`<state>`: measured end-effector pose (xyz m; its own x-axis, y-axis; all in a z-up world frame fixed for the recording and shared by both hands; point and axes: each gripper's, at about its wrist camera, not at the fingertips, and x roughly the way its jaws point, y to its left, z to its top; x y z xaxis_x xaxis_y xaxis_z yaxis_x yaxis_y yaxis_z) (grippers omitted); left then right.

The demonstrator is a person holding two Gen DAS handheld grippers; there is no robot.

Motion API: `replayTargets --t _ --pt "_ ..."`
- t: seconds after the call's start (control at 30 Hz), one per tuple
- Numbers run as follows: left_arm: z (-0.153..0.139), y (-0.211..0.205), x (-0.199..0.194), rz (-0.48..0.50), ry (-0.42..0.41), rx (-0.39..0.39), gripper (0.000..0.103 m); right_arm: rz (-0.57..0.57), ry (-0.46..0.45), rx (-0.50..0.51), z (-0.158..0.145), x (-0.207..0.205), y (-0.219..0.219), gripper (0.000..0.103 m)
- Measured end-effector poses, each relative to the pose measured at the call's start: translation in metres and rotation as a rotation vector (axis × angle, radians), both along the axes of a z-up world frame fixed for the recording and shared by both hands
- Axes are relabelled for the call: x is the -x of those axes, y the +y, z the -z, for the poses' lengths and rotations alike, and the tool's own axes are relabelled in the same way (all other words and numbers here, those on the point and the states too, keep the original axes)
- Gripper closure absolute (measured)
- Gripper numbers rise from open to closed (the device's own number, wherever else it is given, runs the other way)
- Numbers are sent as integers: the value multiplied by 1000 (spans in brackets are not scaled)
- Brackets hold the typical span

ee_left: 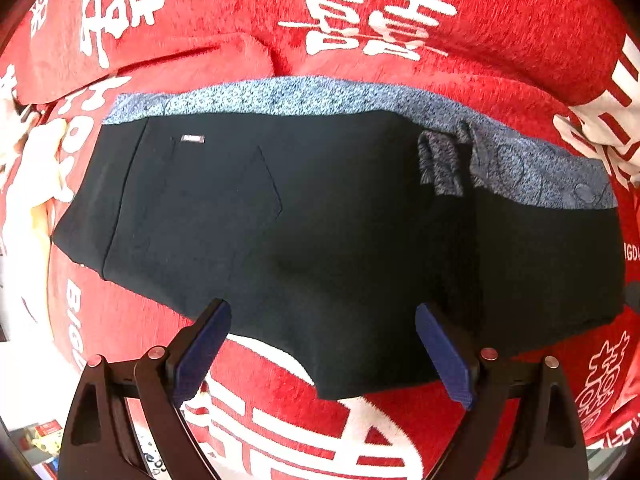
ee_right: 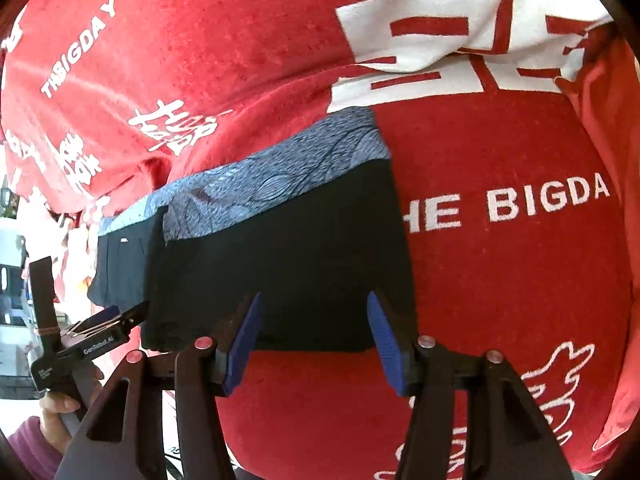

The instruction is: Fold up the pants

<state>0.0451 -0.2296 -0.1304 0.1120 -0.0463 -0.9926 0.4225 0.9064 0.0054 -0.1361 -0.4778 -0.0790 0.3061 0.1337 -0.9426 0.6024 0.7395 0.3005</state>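
No containers in sight. The pants (ee_left: 320,220), black with a blue-grey patterned layer showing along the far edge, lie folded flat on a red blanket (ee_left: 500,32) printed with white characters.

My left gripper (ee_left: 323,340) hangs over their near edge, jaws wide, nothing between the pads. My right gripper (ee_right: 314,338) hangs over the near edge of the folded end, jaws partly apart, gripping nothing.

A rumpled ridge of blanket lies beyond the pants. Pale cloth (ee_left: 36,184) sits at the left margin.

Only the left view shows the back pocket (ee_left: 240,200) and small label (ee_left: 193,139). Only the right view shows my left hand (ee_right: 60,404) on its handle and "THE BIGDA" lettering (ee_right: 508,204).
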Motion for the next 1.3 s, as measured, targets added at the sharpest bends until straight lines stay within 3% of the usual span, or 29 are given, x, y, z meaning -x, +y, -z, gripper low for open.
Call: replayTargets --t 0.1,0.4,0.93,1.3 --pt "-2 8 -1 6 4 10 9 4 20 16 -1 -1 14 36" --pt "0 52 -14 6 25 34 9 -20 51 12 4 -31 74 32" --pt "12 147 -49 -147 72 96 9 -206 103 -9 17 -118 182 26" --pt "22 182 -56 -226 86 118 9 -325 132 -42 32 -154 239 26"
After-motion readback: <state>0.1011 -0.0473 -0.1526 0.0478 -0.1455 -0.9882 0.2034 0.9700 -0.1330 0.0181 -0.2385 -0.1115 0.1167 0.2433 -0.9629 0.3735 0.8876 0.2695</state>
